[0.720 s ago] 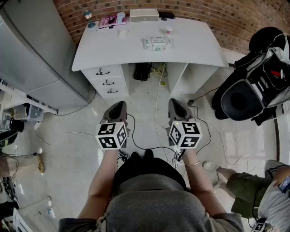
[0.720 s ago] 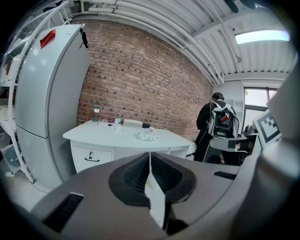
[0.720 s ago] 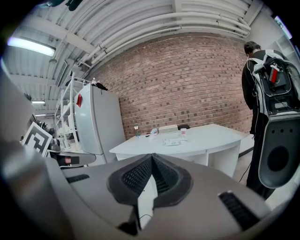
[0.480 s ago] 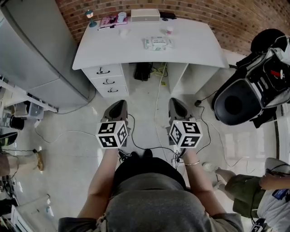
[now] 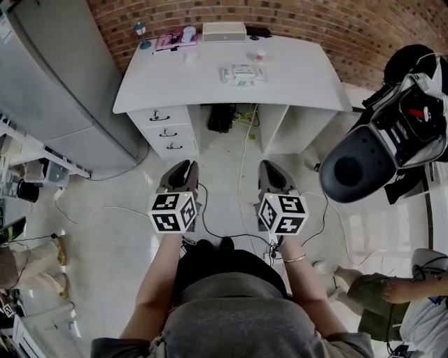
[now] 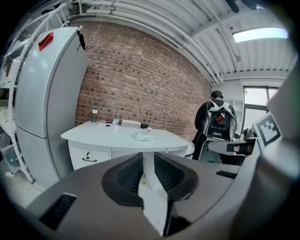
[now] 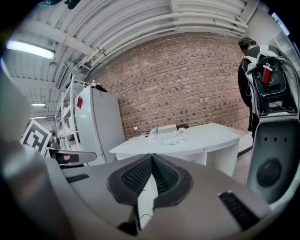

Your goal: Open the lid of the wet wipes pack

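A white desk [image 5: 203,87] stands against a brick wall [image 5: 315,21]. The wipes pack [image 5: 243,73] lies flat near the desk's middle. Both grippers are held well short of the desk. The left gripper [image 5: 180,168] has its jaws slightly apart and empty. The right gripper [image 5: 269,166] has its jaws pressed together and empty.

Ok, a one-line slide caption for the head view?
Person stands back from white desk, left gripper and right gripper empty; wet wipes pack lies untouched on it.
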